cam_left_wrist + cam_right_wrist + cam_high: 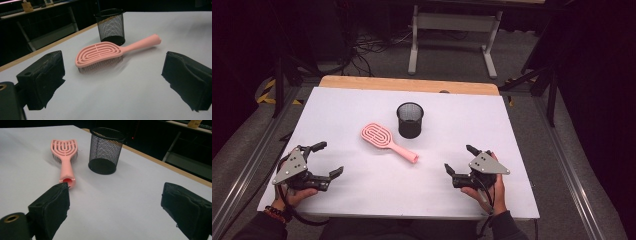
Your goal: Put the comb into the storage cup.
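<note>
A pink hairbrush [388, 141] lies bristles down in the middle of the white table top [362, 200], its handle pointing toward the right front. Just behind it stands an upright black mesh cup [410, 120]. My left gripper [328, 159] rests near the front left edge, open, nothing between its jaws. My right gripper [460, 159] sits at the front right, open too and holding nothing. In the left gripper view the hairbrush [105, 53] lies ahead with the mesh cup [111, 26] behind it. In the right gripper view the hairbrush [65, 155] handle end points toward me, the mesh cup [105, 150] beside it.
A wooden strip [407, 84] runs along the table's far edge. Beyond it stands a grey table frame [454, 35] with cables on the floor. Metal rails [562, 160] flank the table on both sides.
</note>
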`<state>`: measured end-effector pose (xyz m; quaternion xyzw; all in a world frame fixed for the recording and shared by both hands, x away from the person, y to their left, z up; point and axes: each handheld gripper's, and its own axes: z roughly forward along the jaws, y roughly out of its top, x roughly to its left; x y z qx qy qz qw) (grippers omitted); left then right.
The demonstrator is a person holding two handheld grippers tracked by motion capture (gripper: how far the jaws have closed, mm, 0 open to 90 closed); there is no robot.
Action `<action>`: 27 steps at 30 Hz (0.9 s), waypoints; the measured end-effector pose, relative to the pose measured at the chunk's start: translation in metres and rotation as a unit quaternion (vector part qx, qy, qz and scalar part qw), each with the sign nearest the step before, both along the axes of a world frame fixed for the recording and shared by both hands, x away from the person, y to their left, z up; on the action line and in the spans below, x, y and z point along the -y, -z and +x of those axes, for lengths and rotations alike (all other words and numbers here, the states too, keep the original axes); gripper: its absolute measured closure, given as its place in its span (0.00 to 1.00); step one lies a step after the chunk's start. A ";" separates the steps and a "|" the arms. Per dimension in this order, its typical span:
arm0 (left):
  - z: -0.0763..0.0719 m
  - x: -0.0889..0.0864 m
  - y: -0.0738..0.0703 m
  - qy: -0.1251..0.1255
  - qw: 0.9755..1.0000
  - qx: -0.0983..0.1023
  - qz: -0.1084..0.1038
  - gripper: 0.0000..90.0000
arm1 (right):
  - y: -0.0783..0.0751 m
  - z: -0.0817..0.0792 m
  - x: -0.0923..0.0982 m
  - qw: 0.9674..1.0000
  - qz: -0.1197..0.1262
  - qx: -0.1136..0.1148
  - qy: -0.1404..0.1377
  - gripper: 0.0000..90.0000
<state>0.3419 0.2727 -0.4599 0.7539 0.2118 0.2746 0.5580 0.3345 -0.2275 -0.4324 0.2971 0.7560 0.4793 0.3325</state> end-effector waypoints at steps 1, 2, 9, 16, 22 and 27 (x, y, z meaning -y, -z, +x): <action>-0.001 0.000 0.000 0.002 1.000 -0.001 0.002 0.06 | 0.000 0.001 0.000 1.000 0.002 -0.003 -0.003 0.10; -0.001 0.001 0.000 0.002 1.000 0.000 0.006 0.06 | 0.001 0.001 0.000 1.000 0.004 -0.006 -0.004 0.10; -0.003 0.003 0.002 0.008 1.000 -0.001 0.017 0.06 | 0.000 0.011 -0.008 0.999 -0.012 -0.041 -0.017 0.10; -0.004 0.003 0.004 0.015 1.000 -0.004 0.025 0.06 | -0.007 0.028 -0.019 0.996 -0.024 -0.076 -0.033 0.10; -0.002 0.006 0.006 0.013 0.999 -0.008 0.034 0.07 | -0.010 0.045 -0.039 0.994 -0.046 -0.089 -0.047 0.10; -0.003 0.006 0.006 0.013 0.999 -0.010 0.037 0.07 | -0.011 0.051 -0.052 0.991 -0.062 -0.098 -0.061 0.10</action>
